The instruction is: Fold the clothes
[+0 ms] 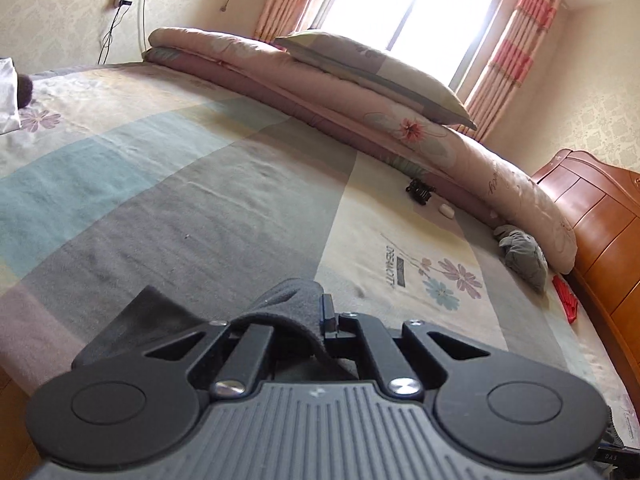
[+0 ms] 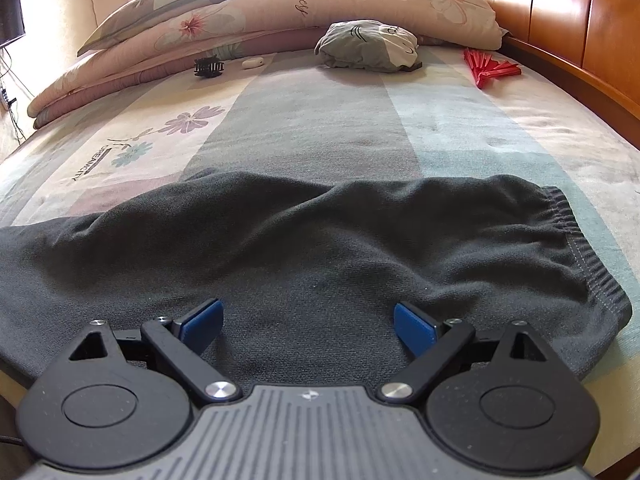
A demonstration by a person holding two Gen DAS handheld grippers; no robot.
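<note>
Dark grey trousers [image 2: 320, 240] lie spread across the near part of the bed, their elastic waistband [image 2: 576, 232] at the right. My right gripper [image 2: 308, 322] stands open just above the cloth, blue pads [image 2: 204, 320] wide apart, nothing pinched. In the left wrist view my left gripper [image 1: 320, 312] is shut on a fold of the same dark grey cloth [image 1: 288, 300], which drapes over its fingers and hangs lifted off the bed.
The striped, flowered bedsheet [image 1: 200, 184] stretches ahead. A rolled quilt [image 2: 280, 12] and a pillow [image 1: 372, 68] lie at the far side. A grey bundle [image 2: 368, 46], red fan [image 2: 492, 70], black hair clip [image 2: 209, 67] and small white thing [image 2: 253, 63] lie near it. Wooden headboard [image 2: 560, 12] at right.
</note>
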